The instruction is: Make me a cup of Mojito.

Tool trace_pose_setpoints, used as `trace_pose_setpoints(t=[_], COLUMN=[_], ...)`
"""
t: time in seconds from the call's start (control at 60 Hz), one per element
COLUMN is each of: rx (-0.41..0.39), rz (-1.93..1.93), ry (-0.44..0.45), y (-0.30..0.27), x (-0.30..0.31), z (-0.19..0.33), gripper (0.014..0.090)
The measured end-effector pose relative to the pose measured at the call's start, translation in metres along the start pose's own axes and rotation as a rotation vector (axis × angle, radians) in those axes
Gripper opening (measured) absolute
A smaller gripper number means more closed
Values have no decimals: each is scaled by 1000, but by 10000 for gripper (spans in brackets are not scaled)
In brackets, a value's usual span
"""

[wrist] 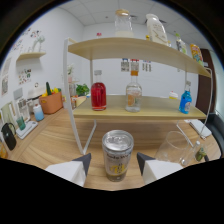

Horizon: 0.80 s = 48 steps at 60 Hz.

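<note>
The can (117, 155) is standing upright on the wooden table (55, 145), top up, between my gripper's (114, 162) spread fingers with gaps either side. Right of the can, a clear glass (175, 147) is sitting; behind it, a shelf rack (140, 107) is holding bottles.

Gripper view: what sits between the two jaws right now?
A silver drink can stands upright on the wooden table between the open jaws, a gap visible at each side.
</note>
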Motion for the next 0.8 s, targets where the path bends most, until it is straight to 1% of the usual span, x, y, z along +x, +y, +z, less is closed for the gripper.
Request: trace_pose_setpoints(t=[0.233, 0.3, 0.4, 0.65, 0.8], rx=[-81, -107, -126, -179, -201], rz=[0, -22, -43, -16, 22], ry=[23, 39, 51, 80, 64], y=[-11, -8, -2, 11, 18], x=[8, 20, 39, 88, 100], z=[-70, -87, -106, -124, -125], gripper=[856, 855, 854, 858, 856])
